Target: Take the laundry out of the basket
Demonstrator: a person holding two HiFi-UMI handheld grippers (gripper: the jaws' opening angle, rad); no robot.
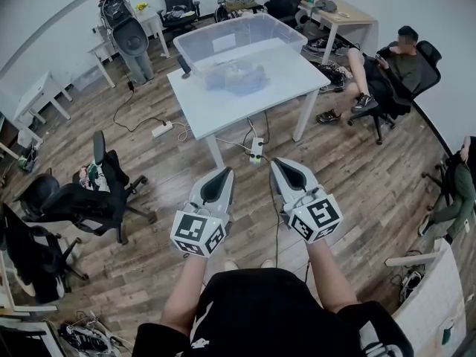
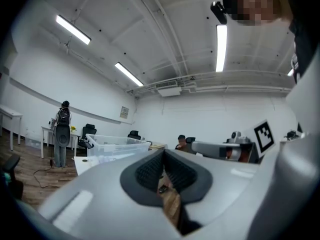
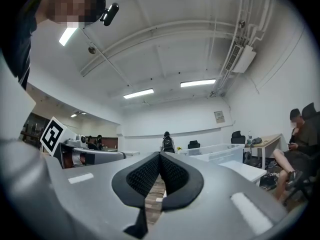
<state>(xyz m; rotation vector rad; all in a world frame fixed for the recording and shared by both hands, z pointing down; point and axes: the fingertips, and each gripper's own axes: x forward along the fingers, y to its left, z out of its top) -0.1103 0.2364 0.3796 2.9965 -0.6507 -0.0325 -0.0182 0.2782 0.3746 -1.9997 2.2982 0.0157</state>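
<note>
A clear plastic basket (image 1: 242,36) stands on the white table (image 1: 216,108) across the room, with grey-blue laundry (image 1: 238,77) bunched at its near side. Both grippers are held level in front of the person, well short of the table and over the wooden floor. The left gripper (image 1: 225,171) is shut with nothing in it, its tips meeting in the left gripper view (image 2: 164,152). The right gripper (image 1: 277,162) is likewise shut and empty (image 3: 160,155). The basket also shows far off in both gripper views (image 2: 117,145) (image 3: 220,151).
A power strip (image 1: 256,151) and cables lie on the floor under the table's near edge. A black office chair (image 1: 97,192) stands at the left. A person sits in a chair (image 1: 394,65) at the right; another person (image 1: 123,32) stands at the back left.
</note>
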